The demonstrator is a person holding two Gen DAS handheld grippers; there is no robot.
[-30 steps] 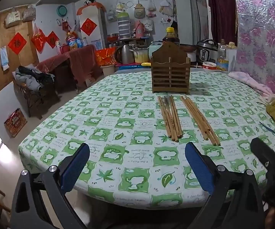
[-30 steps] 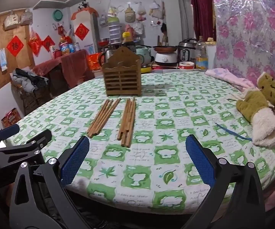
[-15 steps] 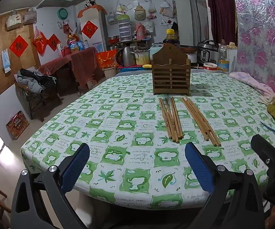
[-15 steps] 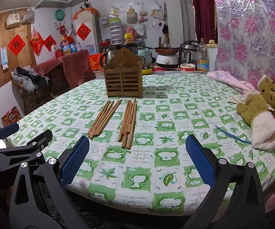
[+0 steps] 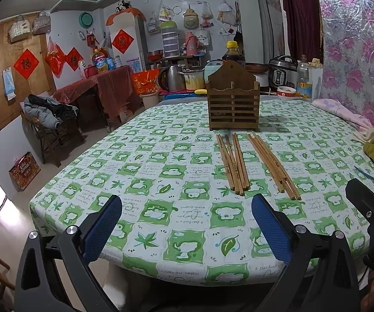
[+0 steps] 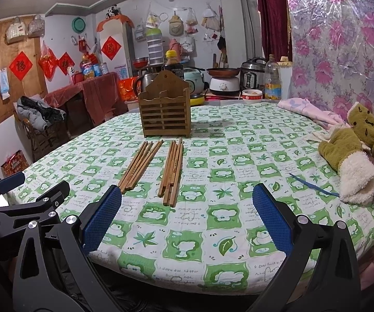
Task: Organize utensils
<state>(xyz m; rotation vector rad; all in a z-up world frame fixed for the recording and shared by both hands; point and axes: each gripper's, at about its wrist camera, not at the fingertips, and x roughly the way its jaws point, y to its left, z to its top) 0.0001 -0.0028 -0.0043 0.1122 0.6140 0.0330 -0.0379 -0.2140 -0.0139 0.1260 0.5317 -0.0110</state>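
1. Both the left gripper and the right gripper are wide open, holding nothing.
2. Two chopstick piles lie in front of the wooden chopstick holder.
3. Pinch a few sticks at the middle.
4. The table edge is close; the middle has plenty of room.
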